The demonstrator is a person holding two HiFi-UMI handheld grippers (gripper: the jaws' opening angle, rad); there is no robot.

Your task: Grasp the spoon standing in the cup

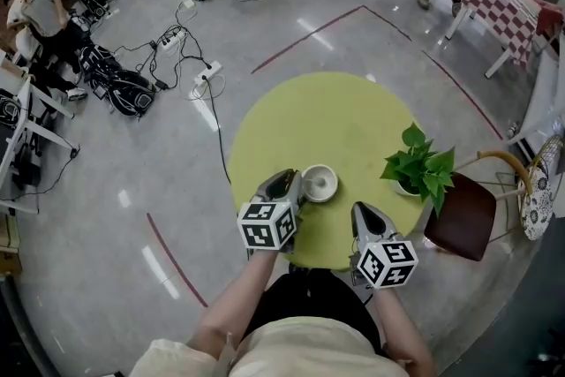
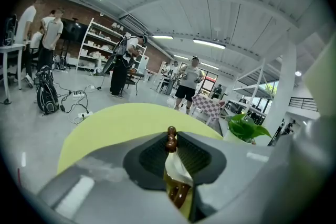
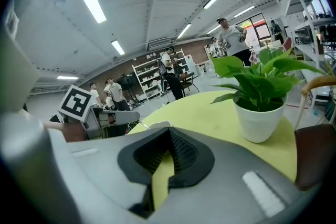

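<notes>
A white cup (image 1: 320, 184) stands on the round yellow-green table (image 1: 309, 115), near its front edge. My left gripper (image 1: 297, 185) reaches the cup's left rim. In the left gripper view its jaws (image 2: 172, 150) are closed on the spoon (image 2: 176, 166), a white handle with a brown knob on top that stands upright between the pads. The spoon's bowl and the cup are hidden below the jaws there. My right gripper (image 1: 364, 214) hovers right of the cup, apart from it. Its jaws (image 3: 165, 157) leave only a thin slit, with nothing in it.
A potted green plant (image 1: 419, 168) in a white pot (image 3: 260, 118) stands at the table's right edge. A dark red chair (image 1: 459, 216) is beside it. Cables and a power strip (image 1: 205, 73) lie on the floor to the left. People stand further off.
</notes>
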